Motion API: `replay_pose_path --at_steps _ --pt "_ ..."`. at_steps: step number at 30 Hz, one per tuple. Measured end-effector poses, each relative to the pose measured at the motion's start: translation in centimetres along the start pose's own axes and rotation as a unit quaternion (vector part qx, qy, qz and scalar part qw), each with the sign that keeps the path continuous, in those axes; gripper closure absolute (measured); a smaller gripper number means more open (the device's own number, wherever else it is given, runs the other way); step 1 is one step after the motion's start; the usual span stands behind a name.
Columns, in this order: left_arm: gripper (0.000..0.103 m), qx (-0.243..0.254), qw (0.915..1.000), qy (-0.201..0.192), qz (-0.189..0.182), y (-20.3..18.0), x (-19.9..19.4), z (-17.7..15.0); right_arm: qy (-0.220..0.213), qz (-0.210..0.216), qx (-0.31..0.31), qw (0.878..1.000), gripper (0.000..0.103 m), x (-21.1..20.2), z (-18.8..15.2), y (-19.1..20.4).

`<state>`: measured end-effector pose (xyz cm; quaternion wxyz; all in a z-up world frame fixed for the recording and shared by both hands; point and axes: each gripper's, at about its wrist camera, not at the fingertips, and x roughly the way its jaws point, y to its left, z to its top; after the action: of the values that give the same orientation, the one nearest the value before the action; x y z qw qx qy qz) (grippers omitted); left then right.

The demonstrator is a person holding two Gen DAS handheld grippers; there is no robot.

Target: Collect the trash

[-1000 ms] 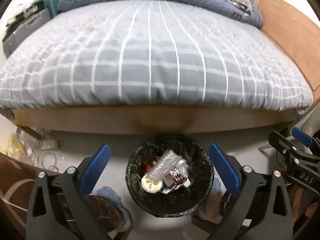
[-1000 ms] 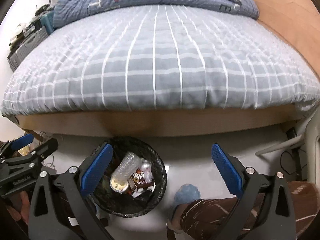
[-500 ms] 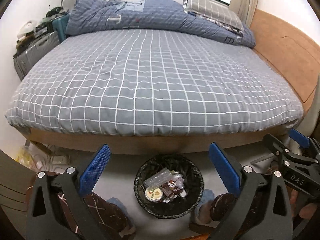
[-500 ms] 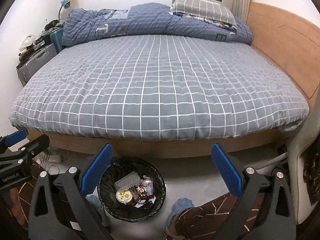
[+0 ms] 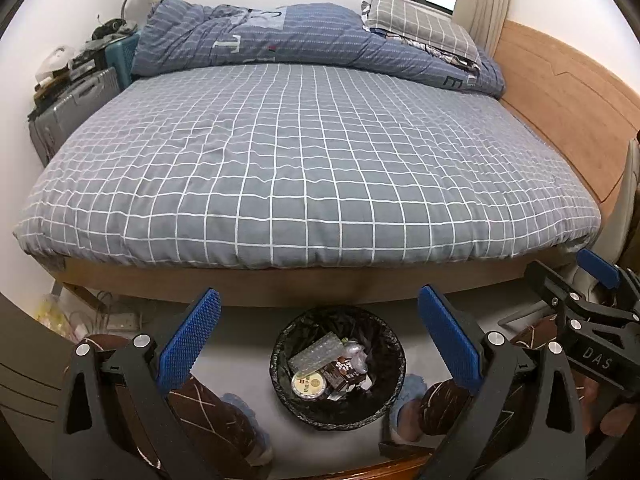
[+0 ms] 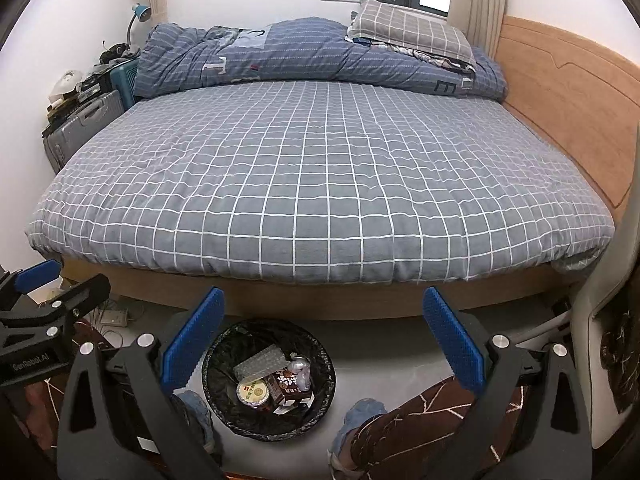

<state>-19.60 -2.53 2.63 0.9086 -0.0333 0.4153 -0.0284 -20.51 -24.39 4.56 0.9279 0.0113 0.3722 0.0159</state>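
Observation:
A round bin with a black liner [image 5: 384, 400] [image 6: 320, 396] stands on the grey floor at the foot of the bed. Inside lie a clear plastic bottle [image 5: 316, 356] [image 6: 260, 362], a round yellow-lidded tub [image 5: 307, 384] [image 6: 253, 393] and a brown carton [image 5: 344, 372] [image 6: 289, 385]. My left gripper [image 5: 320, 332] is open high above the bin, nothing between its blue pads. My right gripper [image 6: 322, 332] is also open and empty, with the bin below its left finger. Each gripper shows at the edge of the other's view.
A wide bed with a grey checked cover [image 5: 304, 160] [image 6: 320, 184] fills the view, with a blue duvet [image 5: 304, 36] and a pillow [image 6: 408, 32] at its head. Suitcases [image 6: 84, 128] stand at the left. A person's legs and slippers [image 5: 408, 400] [image 6: 360, 412] flank the bin.
Both grippers have risen and pulled back from the bin, which now looks smaller. Much more of the bed and the room has come into view. Both stay open.

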Motion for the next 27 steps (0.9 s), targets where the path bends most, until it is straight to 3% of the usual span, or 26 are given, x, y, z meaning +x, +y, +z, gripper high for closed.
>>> replay_pose_path --at_steps 27 --pt "0.006 0.009 0.9994 0.002 0.032 -0.67 -0.58 0.16 0.007 0.008 0.007 1.000 0.008 0.47 -0.43 0.16"
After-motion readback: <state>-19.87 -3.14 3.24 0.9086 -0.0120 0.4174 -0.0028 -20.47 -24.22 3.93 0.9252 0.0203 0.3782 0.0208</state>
